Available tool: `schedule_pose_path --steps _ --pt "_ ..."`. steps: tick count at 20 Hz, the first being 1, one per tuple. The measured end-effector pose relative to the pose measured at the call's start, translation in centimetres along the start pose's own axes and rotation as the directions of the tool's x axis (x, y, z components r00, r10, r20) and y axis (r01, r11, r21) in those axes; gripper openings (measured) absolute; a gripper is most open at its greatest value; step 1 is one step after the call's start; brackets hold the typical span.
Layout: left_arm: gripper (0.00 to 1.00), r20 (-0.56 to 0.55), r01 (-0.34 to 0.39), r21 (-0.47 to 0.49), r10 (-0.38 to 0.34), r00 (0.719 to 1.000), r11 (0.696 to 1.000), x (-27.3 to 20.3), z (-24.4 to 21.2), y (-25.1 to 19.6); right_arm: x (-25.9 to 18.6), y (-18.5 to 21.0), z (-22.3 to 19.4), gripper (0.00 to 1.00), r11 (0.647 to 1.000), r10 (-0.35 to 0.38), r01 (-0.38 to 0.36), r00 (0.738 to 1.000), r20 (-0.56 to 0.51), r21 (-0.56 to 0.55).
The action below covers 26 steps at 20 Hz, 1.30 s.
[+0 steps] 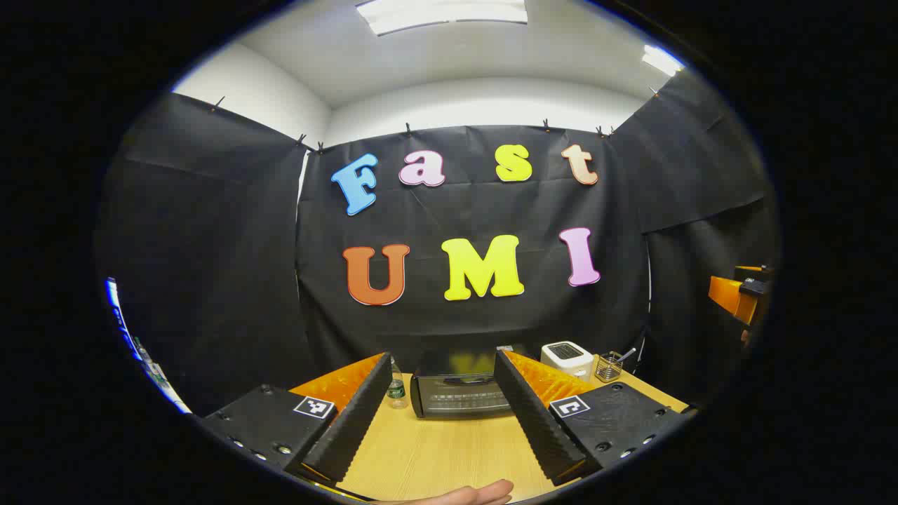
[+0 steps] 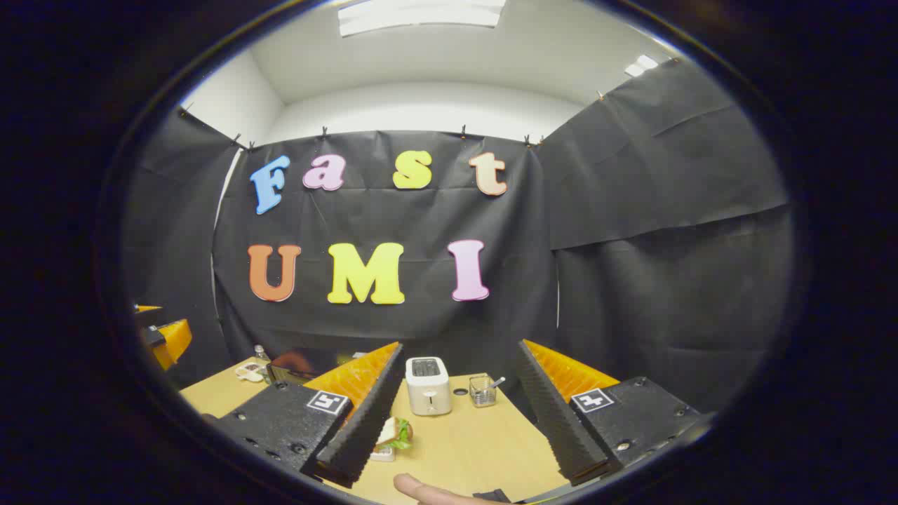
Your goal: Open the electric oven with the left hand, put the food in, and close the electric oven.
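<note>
Pale wood-grain laminate makes up the tabletop (image 1: 435, 449) on which everything stands, and in the left gripper view, going left to right, a small clear plastic bottle with a green label (image 1: 397, 390) stands just beside the dark, boxy electric oven with a glass door (image 1: 463, 394), which sits at the back of the table against the black cloth and is framed between the fingers of the left gripper (image 1: 443, 421). That gripper's jaws stand wide apart with nothing between them, well short of the oven, whose door looks closed. The oven is likely heavy and rigid enough to stay put, but its door is hinged glass and metal, so I judge it should be taken by the handle along the top edge and drawn down gently; the handle itself is too small to make out. Right of the oven stand a white two-slot toaster (image 1: 567, 360) and a small wire-mesh holder with a utensil in it (image 1: 610, 367). The right gripper view adds what the other lacks: a sandwich with green lettuce on a small white plate (image 2: 394, 436), near the front of the table and just beside the left finger of the right gripper (image 2: 456, 431), which is also wide open and empty. The sandwich looks soft, light and loosely stacked, so lifting it by the stiff plate's rim seems safer than squeezing the bread.
</note>
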<state>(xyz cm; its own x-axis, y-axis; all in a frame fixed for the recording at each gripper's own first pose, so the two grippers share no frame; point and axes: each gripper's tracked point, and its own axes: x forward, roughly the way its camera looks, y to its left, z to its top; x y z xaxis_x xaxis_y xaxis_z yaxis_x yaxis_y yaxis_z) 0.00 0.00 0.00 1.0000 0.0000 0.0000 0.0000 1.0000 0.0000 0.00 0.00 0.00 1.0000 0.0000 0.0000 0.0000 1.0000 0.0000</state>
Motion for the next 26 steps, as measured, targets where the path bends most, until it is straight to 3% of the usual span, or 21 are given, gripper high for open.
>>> schedule_pose_path --steps 14,18,19,20,21,22,23,24,25,26 --pt "0.95 0.028 0.012 0.037 -0.013 1.000 0.999 0.8 -0.1 0.1 0.3 -0.4 -1.0 0.89 0.999 0.019 -0.018 1.000 -0.024 0.031" --pt "0.95 0.018 0.015 0.060 -0.016 1.000 0.998 4.8 -1.8 -1.0 1.9 -1.6 -1.3 0.89 1.000 -0.019 0.019 1.000 -0.003 0.017" --pt "0.95 0.003 0.022 0.061 -0.022 1.000 0.998 6.1 -2.5 -1.5 2.3 -2.2 -1.3 1.00 0.999 -0.040 0.040 0.999 0.013 0.008" --pt "0.95 -0.014 0.035 0.058 -0.034 0.999 0.998 7.4 -3.3 -1.9 2.6 -2.5 -1.2 1.00 0.999 -0.052 0.052 0.998 0.025 0.003" --pt "0.96 -0.032 0.056 0.049 -0.055 0.998 0.997 8.9 -4.2 -2.5 2.8 -2.7 -1.4 0.89 0.998 -0.060 0.060 0.998 0.032 -0.002" --pt "0.96 -0.051 0.081 0.034 -0.080 0.996 0.996 10.5 -5.2 -3.1 3.0 -3.1 -1.5 1.00 0.997 -0.071 0.071 0.997 0.039 -0.009" --pt "0.95 -0.089 0.099 0.021 -0.097 0.991 0.995 12.3 -6.9 -3.5 3.3 -3.6 -1.6 1.00 0.996 -0.084 0.085 0.995 0.049 -0.017" --pt "0.95 -0.133 0.111 0.012 -0.109 0.985 0.994 14.0 -8.8 -3.8 3.3 -3.9 -1.3 0.89 0.995 -0.095 0.097 0.993 0.066 -0.023" --pt "0.95 -0.166 0.103 0.013 -0.099 0.981 0.995 15.8 -10.3 -3.5 3.3 -4.1 -1.1 1.00 0.993 -0.108 0.111 0.990 0.086 -0.032" --pt "0.95 -0.198 0.094 0.015 -0.089 0.976 0.995 17.4 -11.4 -3.2 3.1 -4.3 -0.8 0.89 0.992 -0.118 0.123 0.987 0.110 -0.041"
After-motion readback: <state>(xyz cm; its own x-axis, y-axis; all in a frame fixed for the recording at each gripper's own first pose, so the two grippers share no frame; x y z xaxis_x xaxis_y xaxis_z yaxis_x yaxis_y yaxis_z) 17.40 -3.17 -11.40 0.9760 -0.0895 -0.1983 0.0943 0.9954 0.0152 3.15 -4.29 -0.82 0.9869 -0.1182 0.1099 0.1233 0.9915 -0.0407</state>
